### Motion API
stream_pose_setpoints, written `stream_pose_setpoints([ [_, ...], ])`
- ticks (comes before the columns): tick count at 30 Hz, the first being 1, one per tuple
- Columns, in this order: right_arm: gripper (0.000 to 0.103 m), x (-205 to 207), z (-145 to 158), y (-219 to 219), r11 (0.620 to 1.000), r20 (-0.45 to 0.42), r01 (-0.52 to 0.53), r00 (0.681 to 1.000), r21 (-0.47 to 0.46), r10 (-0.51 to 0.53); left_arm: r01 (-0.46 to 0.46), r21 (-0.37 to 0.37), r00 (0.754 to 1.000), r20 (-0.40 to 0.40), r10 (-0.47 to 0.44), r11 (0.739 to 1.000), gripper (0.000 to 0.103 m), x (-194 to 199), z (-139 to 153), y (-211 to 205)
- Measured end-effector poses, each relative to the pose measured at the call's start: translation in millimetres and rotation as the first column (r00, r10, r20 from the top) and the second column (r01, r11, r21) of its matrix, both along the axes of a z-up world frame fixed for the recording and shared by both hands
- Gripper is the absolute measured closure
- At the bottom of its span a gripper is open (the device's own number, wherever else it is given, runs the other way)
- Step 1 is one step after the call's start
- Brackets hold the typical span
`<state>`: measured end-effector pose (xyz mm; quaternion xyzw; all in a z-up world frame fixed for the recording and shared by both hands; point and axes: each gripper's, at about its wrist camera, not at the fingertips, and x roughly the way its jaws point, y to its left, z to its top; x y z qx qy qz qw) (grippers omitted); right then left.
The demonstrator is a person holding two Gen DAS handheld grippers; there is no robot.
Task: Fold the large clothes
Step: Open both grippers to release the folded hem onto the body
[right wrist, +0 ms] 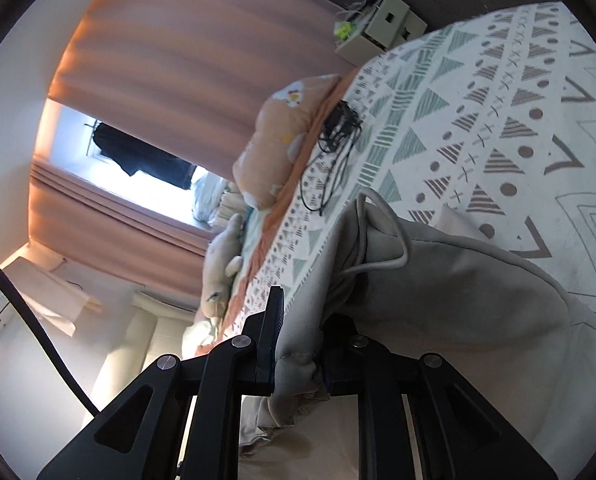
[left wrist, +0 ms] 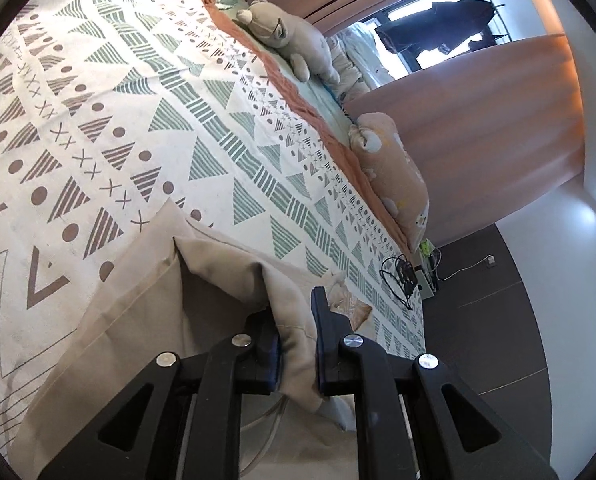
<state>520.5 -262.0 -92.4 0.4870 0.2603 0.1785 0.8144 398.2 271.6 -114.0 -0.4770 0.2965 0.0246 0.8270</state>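
The left gripper point(left wrist: 296, 344) is clamped on a fold of the beige garment point(left wrist: 138, 300); the right gripper point(right wrist: 298, 344) pinches its drawstring edge. Both hold it over the patterned bedspread point(left wrist: 98, 100).

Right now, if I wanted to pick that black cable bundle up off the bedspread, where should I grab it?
Probably grip the black cable bundle at its dense coiled knot, coming from above with jaws across it. The loose loops trail flat on the bedspread, likely too thin to pinch.
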Motion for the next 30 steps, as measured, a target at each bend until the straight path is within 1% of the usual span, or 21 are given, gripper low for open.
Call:
stream_pose_setpoints([
  [1, 0.087, 3.5, -1.3, 3.0, 1.000, -0.013, 0.003, 1.000, -0.006, -0.003, -0.008, 0.000, 1.000, -0.026, 0.008, 1.000, 0.087, 4.3, -5.9, 1.0],
  [2, 0.086, 6.6, -2.3, 5.3, 1.000, -0.029, 0.007, 1.000, -0.011, -0.008, -0.021, 0.003, 0.998, -0.056, 0.021, 1.000, 0.087, 8.7, -11.5, 2.0],
  [4, 0.084, 15.3, -6.3, 8.1, 1.000, -0.060, 0.018, 0.998, -0.019, -0.019, -0.026, 0.010, 0.996, -0.081, 0.027, 1.000, 0.084, 17.8, -20.5, 2.7],
  [6, 0.078, 20.0, -8.1, 13.4, 0.999, -0.077, 0.028, 0.997, -0.038, -0.031, -0.024, -0.002, 0.995, -0.095, 0.024, 1.000, 0.076, 25.8, -29.1, 3.5],
  [7, 0.067, 19.0, -7.3, 14.7, 0.998, -0.085, 0.034, 0.996, -0.048, -0.038, -0.016, -0.011, 0.995, -0.097, 0.015, 1.000, 0.062, 29.9, -33.0, 3.5],
  [8, 0.046, 19.6, -6.4, 16.9, 0.997, -0.090, 0.040, 0.995, -0.059, -0.045, -0.005, -0.017, 0.995, -0.095, 0.003, 1.000, 0.039, 33.7, -36.1, 3.3],
  [9, 0.035, 21.6, -7.0, 18.0, 0.997, -0.091, 0.043, 0.995, -0.065, -0.049, 0.004, -0.016, 0.995, -0.096, -0.005, 1.000, 0.025, 36.5, -38.3, 2.0],
  [10, 0.023, 21.4, -7.3, 20.5, 0.997, -0.092, 0.046, 0.994, -0.068, -0.052, 0.005, -0.008, 0.995, -0.095, -0.006, 1.000, 0.005, 37.4, -39.0, 1.1],
  [13, 0.023, 23.9, -4.5, 28.0, 0.996, -0.099, 0.035, 0.994, -0.081, -0.043, 0.011, 0.012, 0.996, -0.089, -0.010, 1.000, 0.004, 36.3, -36.4, -0.4],
  [16, 0.023, 24.3, 1.5, 40.6, 0.992, -0.104, 0.015, 0.994, -0.128, -0.028, 0.019, 0.025, 0.997, -0.081, -0.017, 0.999, 0.004, 34.1, -31.4, -1.1],
  [21, 0.023, 22.5, 11.3, 63.1, 0.978, -0.109, -0.074, 0.993, -0.193, 0.054, 0.002, 0.080, 0.997, -0.074, 0.004, 0.997, 0.004, 14.9, -14.6, 1.5],
  [24, 0.023, 13.7, 21.4, 75.7, 0.959, -0.117, -0.104, 0.990, -0.265, 0.075, -0.022, 0.128, 0.996, -0.082, 0.033, 0.991, 0.004, -1.4, -6.4, 6.4],
  [28, 0.023, 7.5, 30.1, 98.9, 0.925, -0.123, -0.163, 0.984, -0.343, 0.127, -0.017, 0.154, 0.995, -0.090, 0.031, 0.988, 0.004, -21.1, -1.3, 10.3],
  [30, 0.023, 1.2, 36.3, 114.5, 0.901, -0.119, -0.203, 0.978, -0.384, 0.169, -0.010, 0.168, 0.996, -0.087, 0.025, 0.986, 0.004, -31.4, 2.2, 10.9],
])
